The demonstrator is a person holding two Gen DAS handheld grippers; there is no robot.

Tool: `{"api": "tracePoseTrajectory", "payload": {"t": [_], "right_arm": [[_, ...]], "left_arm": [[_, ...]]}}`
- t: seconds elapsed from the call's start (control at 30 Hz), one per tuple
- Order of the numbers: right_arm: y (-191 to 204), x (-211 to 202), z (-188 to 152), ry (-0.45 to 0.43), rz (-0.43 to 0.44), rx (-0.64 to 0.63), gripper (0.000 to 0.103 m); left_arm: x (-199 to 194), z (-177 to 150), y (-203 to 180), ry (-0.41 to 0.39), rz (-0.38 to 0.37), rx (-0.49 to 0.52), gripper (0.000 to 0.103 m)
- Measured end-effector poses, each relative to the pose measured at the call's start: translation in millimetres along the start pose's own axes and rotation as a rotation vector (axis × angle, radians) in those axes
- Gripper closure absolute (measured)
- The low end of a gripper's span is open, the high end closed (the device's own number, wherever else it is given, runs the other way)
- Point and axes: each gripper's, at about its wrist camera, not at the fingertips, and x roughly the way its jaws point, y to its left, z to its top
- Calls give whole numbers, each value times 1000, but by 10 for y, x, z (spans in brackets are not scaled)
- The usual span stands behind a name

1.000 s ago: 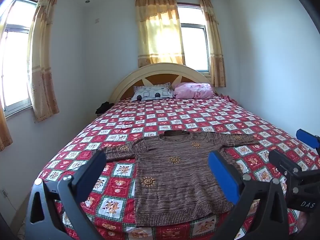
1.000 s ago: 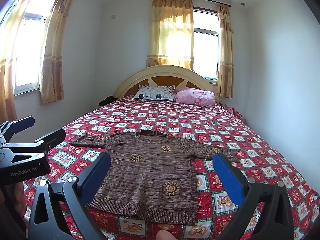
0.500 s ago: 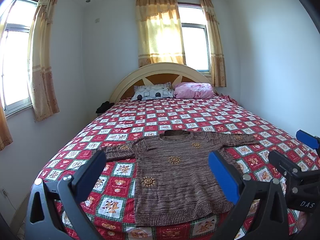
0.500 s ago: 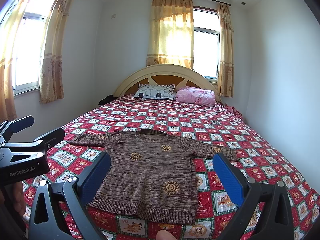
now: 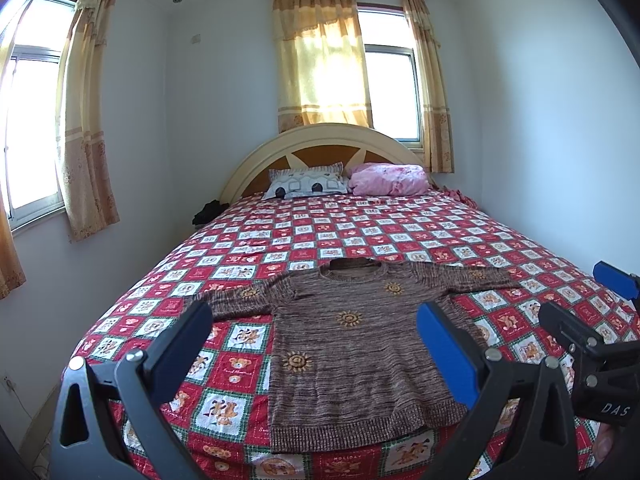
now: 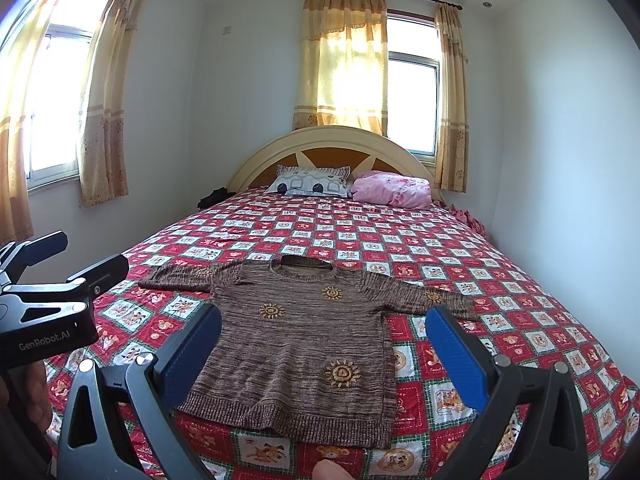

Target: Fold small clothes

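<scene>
A brown knitted sweater (image 5: pixel 352 344) with yellow sun patches lies flat on the bed, face up, sleeves spread, hem toward me. It also shows in the right wrist view (image 6: pixel 304 336). My left gripper (image 5: pixel 316 344) is open and empty, held above the foot of the bed short of the hem. My right gripper (image 6: pixel 324 348) is open and empty at about the same height. The right gripper shows at the right edge of the left wrist view (image 5: pixel 588 312), and the left gripper shows at the left edge of the right wrist view (image 6: pixel 68 260).
The bed (image 5: pixel 400 232) has a red checked cartoon cover. A patterned pillow (image 5: pixel 308 184) and a pink pillow (image 5: pixel 388 178) lie by the headboard. A dark item (image 5: pixel 208 210) sits at the bed's far left. Walls stand close on both sides.
</scene>
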Motion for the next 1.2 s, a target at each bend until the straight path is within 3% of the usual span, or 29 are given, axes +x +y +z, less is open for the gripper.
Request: {"api": "tracePoseTrajectory", "payload": {"t": [1.2], "right_arm": [[25,6,0,6,3,-3,1]], "left_arm": [[84,-64,25,14,-1,-6,0]]}}
